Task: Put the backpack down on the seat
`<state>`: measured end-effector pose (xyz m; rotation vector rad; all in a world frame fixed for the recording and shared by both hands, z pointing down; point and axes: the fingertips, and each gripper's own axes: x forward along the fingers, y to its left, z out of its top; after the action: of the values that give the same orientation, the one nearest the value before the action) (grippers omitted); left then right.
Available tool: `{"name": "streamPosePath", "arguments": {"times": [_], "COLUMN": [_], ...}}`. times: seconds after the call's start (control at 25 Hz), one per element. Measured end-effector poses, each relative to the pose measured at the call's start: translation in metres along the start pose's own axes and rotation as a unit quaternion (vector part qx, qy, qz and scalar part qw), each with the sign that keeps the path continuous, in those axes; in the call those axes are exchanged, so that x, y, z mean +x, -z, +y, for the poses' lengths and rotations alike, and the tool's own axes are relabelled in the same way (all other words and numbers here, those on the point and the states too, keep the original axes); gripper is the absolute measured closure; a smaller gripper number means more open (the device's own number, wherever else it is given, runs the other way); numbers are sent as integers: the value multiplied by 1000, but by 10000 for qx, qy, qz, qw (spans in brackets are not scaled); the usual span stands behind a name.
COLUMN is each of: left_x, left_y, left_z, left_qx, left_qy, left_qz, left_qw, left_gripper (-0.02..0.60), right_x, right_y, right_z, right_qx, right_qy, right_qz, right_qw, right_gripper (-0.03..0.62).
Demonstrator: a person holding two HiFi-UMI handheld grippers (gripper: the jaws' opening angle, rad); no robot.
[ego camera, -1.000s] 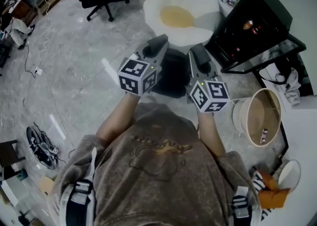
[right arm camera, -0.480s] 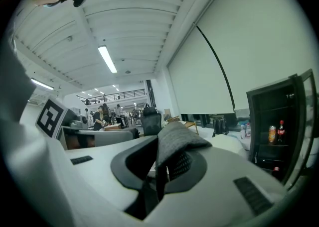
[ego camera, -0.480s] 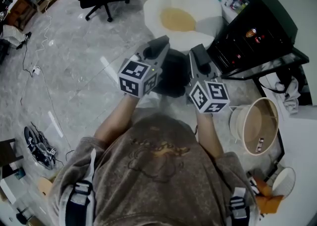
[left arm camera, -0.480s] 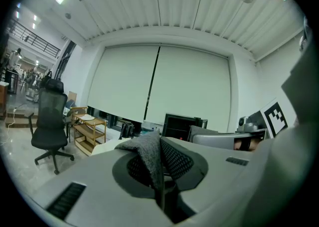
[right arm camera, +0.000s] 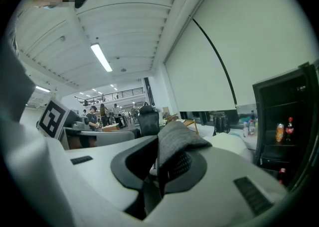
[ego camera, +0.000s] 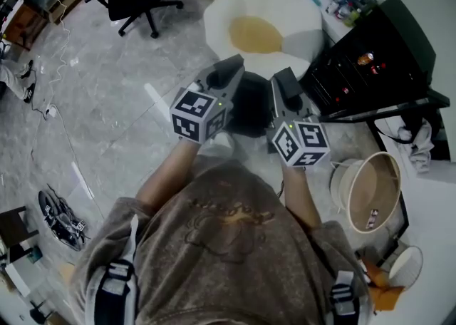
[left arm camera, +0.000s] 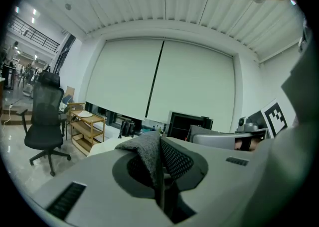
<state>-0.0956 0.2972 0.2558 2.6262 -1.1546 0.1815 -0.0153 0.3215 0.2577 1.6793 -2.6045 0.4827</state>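
Dark backpack nears white scalloped seat.

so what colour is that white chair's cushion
Mustard yellow: the round seat cushion shows best in the head view.

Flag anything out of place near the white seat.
Nothing at the white petal-shaped seat looks wrong. Off to the left, a thin loose cable trails across the grey marble floor near a dark tangled heap.

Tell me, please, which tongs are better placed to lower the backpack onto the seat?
Left, marginally: the left tongs sit nearer the seat rim, though the right tongs also grip the backpack.
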Motion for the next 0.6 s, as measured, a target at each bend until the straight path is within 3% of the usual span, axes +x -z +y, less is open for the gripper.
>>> {"name": "streamPosePath", "arguments": {"times": [0.6], "left_x": [98], "left_y": [-35], "left_z": [79], "left_qx": [-33], "left_qy": [271], "left_qz": [232], "left_qw": [9994], "left_gripper": [549], "right_x": [110], "right_y": [-32], "right_z": [-54], "right_qx": [122], "right_qy": [214], "right_qz": [94], "right_qw": [9997], "right_gripper": [559]}}
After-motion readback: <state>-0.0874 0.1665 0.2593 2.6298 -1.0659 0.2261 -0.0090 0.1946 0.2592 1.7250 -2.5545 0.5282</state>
